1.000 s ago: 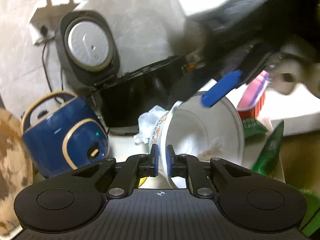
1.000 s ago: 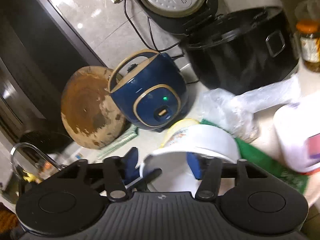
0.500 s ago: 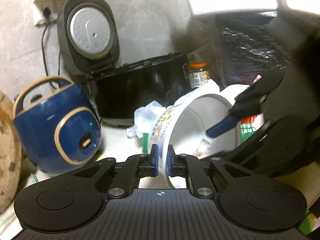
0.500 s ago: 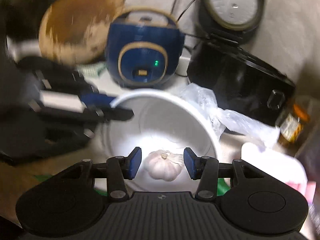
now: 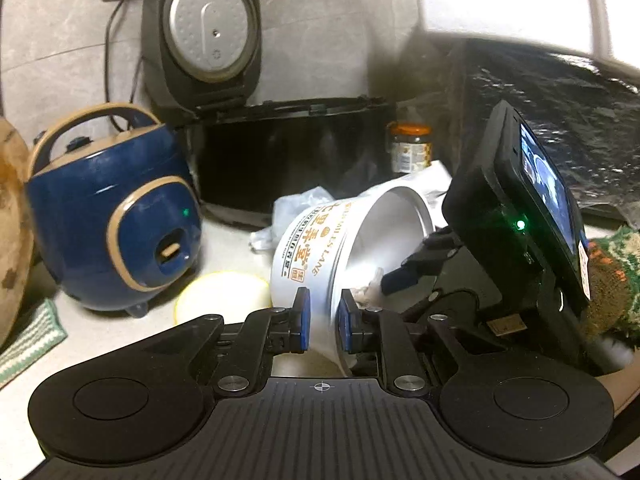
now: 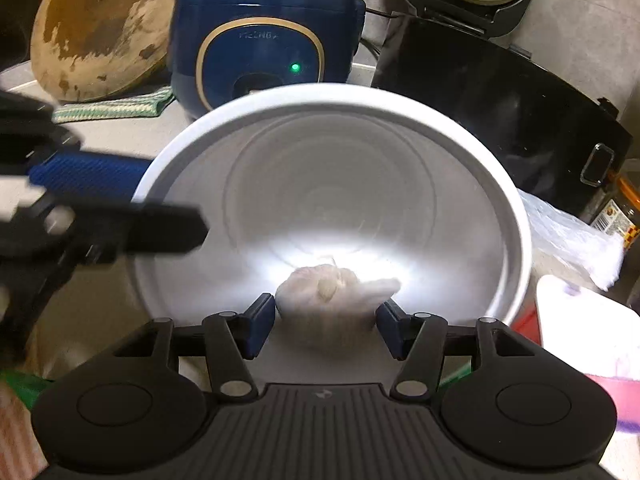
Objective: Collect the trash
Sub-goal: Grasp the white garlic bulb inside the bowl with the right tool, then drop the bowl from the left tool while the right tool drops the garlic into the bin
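Note:
A white paper tub with orange print lies tilted on its side, mouth toward the right. My left gripper is shut on its rim. In the right wrist view the tub's open mouth faces me. A garlic bulb lies inside on the lower wall, between the fingers of my right gripper, which is open just inside the rim. The right gripper also shows in the left wrist view, reaching into the tub.
A blue rice cooker, an open black cooker, a jar, a crumpled plastic bag and a yellow-rimmed lid crowd the counter. A wooden board and striped cloth are at left.
My right gripper has moved deeper into the tub and opened wider around the garlic. The left gripper keeps holding the rim, with the tub tilted further over.

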`<state>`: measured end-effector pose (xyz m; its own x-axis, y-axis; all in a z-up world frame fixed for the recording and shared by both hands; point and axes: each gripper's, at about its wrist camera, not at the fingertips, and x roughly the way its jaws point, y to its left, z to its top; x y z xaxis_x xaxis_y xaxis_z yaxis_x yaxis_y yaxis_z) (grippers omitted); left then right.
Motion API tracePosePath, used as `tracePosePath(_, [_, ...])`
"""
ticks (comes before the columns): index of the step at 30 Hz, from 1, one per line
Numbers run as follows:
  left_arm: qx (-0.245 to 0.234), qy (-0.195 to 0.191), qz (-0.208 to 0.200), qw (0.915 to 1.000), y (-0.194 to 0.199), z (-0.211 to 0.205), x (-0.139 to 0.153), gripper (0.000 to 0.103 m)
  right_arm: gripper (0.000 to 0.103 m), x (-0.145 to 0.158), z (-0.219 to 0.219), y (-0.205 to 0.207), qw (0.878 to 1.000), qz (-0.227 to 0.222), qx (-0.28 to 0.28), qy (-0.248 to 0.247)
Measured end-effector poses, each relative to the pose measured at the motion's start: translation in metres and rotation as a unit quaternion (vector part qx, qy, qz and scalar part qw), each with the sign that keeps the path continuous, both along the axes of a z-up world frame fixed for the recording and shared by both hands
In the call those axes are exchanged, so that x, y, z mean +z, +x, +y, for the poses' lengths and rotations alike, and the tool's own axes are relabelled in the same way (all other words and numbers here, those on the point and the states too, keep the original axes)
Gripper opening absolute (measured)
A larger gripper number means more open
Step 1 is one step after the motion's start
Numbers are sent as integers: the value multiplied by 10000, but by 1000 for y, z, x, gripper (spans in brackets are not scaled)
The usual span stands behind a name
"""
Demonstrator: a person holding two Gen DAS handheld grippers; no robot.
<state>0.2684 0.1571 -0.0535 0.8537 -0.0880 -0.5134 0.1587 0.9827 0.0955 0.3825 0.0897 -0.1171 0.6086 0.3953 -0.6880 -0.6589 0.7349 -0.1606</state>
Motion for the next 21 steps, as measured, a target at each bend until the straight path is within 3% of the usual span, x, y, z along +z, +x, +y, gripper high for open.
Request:
tracePosePath(6, [243, -84, -5, 9997, 1, 8, -1, 13, 54, 1, 10, -4, 9998, -1, 192, -86])
tracePosePath(14, [786, -429, 186, 9958, 15, 20, -7, 13, 54, 41, -19, -42, 9981, -204, 479, 333])
tracePosePath(18, [866, -724, 491, 9924, 29, 24, -18, 13, 54, 63, -53, -64, 9967, -152, 289, 744])
tracePosePath(21, [940, -966, 383, 9901, 32, 29, -22, 11, 54, 78, -82, -84, 9942, -193, -103, 1052])
